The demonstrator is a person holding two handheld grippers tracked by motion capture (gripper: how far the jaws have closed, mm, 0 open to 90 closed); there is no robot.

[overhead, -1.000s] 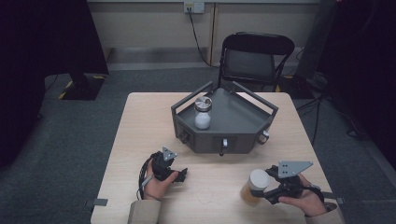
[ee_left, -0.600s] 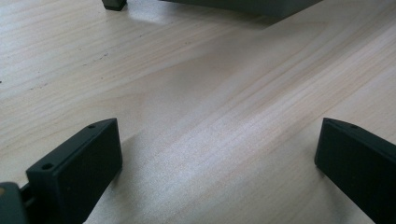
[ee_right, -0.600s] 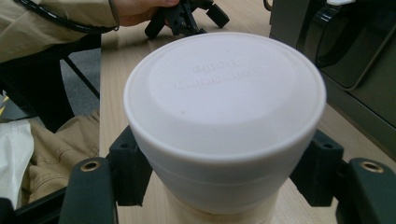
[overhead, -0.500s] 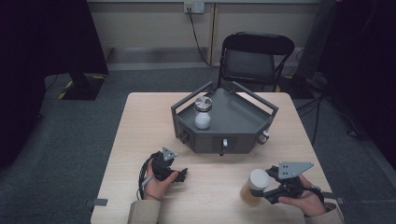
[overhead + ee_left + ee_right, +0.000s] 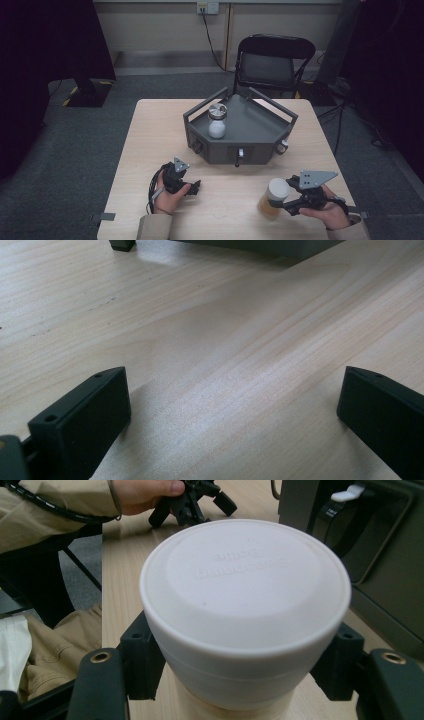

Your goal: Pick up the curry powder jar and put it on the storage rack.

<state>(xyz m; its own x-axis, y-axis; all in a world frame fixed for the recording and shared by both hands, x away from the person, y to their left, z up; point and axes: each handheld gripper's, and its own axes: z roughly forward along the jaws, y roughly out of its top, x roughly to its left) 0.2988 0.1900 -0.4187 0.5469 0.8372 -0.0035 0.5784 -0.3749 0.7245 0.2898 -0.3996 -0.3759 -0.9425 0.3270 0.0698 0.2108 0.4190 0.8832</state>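
In the high view, the right gripper (image 5: 281,201) clamps a white-lidded jar (image 5: 272,198) of tan contents at the near right of the wooden table (image 5: 150,130); its jaws have just been closing onto it. The left gripper (image 5: 194,187) rests near left. A grey tray (image 5: 260,130) farther off holds a small glass jar (image 5: 217,121).

In the left gripper view, its jaws stand wide apart over bare wood.

In the right gripper view, both jaws press the jar's sides below the lid (image 5: 245,580).

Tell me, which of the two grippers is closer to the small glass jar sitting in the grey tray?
Left. The left gripper rests on the table in front of the tray, fairly near the glass jar. The right gripper is farther off toward the table's right corner, clamping a white-lidded jar.
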